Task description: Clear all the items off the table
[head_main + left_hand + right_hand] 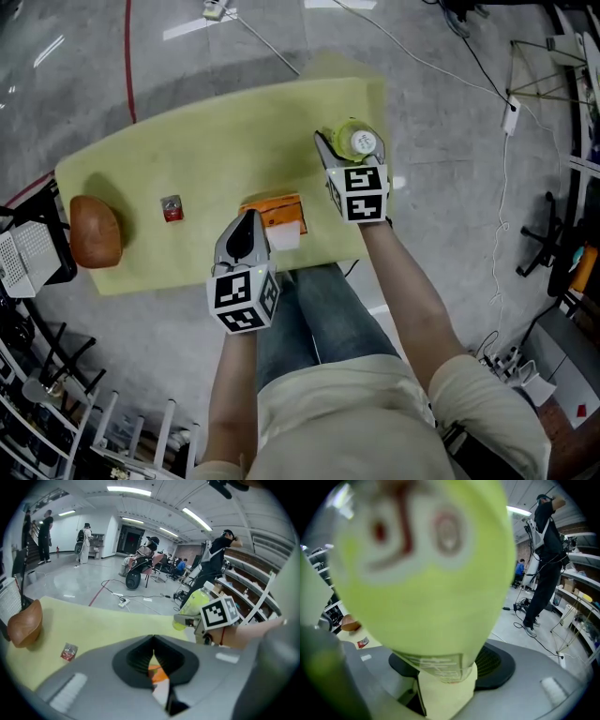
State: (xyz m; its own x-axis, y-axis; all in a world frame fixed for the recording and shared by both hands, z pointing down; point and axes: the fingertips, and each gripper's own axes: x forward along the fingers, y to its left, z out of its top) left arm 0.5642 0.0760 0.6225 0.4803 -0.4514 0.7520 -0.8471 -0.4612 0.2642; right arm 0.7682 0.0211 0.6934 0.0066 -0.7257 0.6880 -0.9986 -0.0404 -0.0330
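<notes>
Table top [187, 141] matt; bottle [356, 141] glossy plastic (translucent green)

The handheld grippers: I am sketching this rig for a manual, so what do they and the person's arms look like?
The left gripper and the right gripper are grey plastic shells with black ribbed pads inside tapering jaws. Each carries a white cube with black square markers at its rear. The person wears a pale beige short-sleeved shirt; the forearms are bare.
</notes>
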